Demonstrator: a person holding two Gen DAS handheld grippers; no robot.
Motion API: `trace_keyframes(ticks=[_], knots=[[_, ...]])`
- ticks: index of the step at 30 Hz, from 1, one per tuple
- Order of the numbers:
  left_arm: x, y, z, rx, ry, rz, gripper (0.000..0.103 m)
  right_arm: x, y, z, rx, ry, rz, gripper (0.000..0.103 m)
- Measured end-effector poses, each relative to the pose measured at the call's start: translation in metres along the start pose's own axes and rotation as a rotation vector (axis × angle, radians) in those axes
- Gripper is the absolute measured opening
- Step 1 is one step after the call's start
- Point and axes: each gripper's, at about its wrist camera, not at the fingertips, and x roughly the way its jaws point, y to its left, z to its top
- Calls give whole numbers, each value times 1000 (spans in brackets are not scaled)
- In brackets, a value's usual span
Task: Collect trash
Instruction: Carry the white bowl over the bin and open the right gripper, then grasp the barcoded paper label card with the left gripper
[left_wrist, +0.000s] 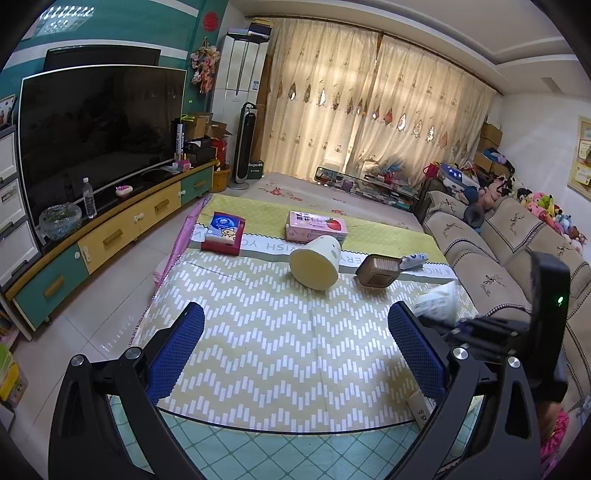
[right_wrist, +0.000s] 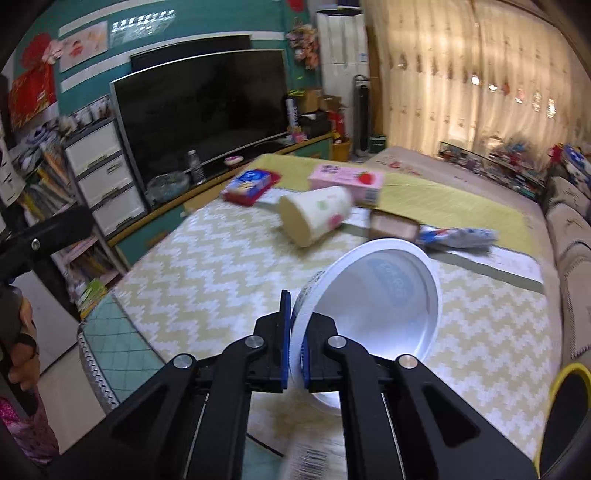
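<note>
Your right hand-held gripper (right_wrist: 295, 343) is clamped on the white cup's (right_wrist: 384, 295) rim, the left hand-held gripper (left_wrist: 295, 347) gapes empty, and beyond both the tipped cup (left_wrist: 316, 262), brown tub (left_wrist: 376, 271), wrapper (right_wrist: 458, 236) and cartons still lie on the worktop (left_wrist: 258, 332).

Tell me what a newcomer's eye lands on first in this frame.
In the right wrist view, the white paper bowl fills the foreground, its rim pinched in the shut right gripper above the zigzag-patterned mat. Behind it a cream cup lies on its side mid-mat, with a pink strawberry carton beyond. The left gripper hangs open and empty over the mat.
</note>
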Motion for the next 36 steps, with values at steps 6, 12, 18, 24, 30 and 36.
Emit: trace_keyframes(ticks=[6, 12, 18, 24, 30, 36], knots=[[7, -11, -2, 17, 19, -18, 98, -34, -68, -12, 97, -28, -147, 5], [21, -39, -6, 73, 53, -64, 98, -66, -156, -42, 226, -7, -345, 5], [40, -66, -11, 115, 94, -114, 98, -93, -243, -84, 366, 50, -524, 5], [56, -104, -21, 196, 142, -172, 98, -94, -305, -122, 460, 137, -614, 5], [64, -133, -27, 247, 175, -210, 98, -83, -334, -149, 517, 194, -621, 7], [71, -155, -36, 314, 210, -268, 98, -80, -340, -164, 546, 208, -670, 47]])
